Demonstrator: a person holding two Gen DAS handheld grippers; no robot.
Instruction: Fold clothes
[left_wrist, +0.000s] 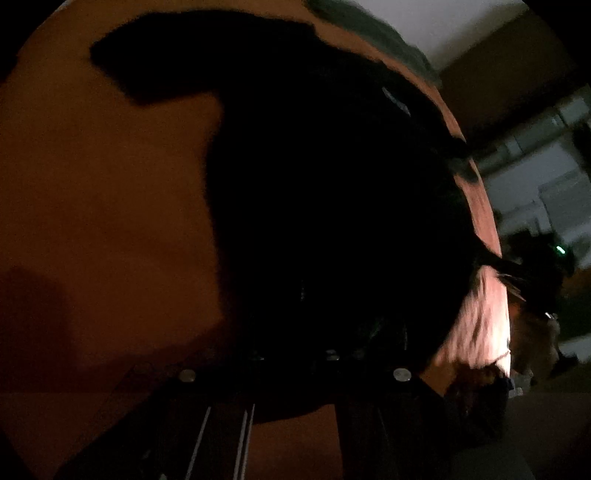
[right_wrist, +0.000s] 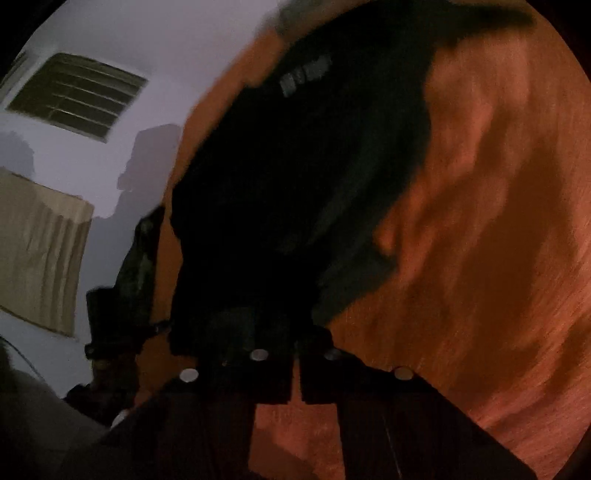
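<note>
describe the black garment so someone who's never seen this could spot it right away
Start from the wide orange fabric-covered surface that fills both views. Spread on it lies the black garment, a large dark shape with a sleeve-like flap. It is the only black cloth there, with a small pale label near its far edge.

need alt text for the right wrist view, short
A black fabric garment lies spread on an orange textured cloth surface, its near edge at the right claw, whose grip is too dark to judge. A pale wall with a slatted vent shows at left.
</note>
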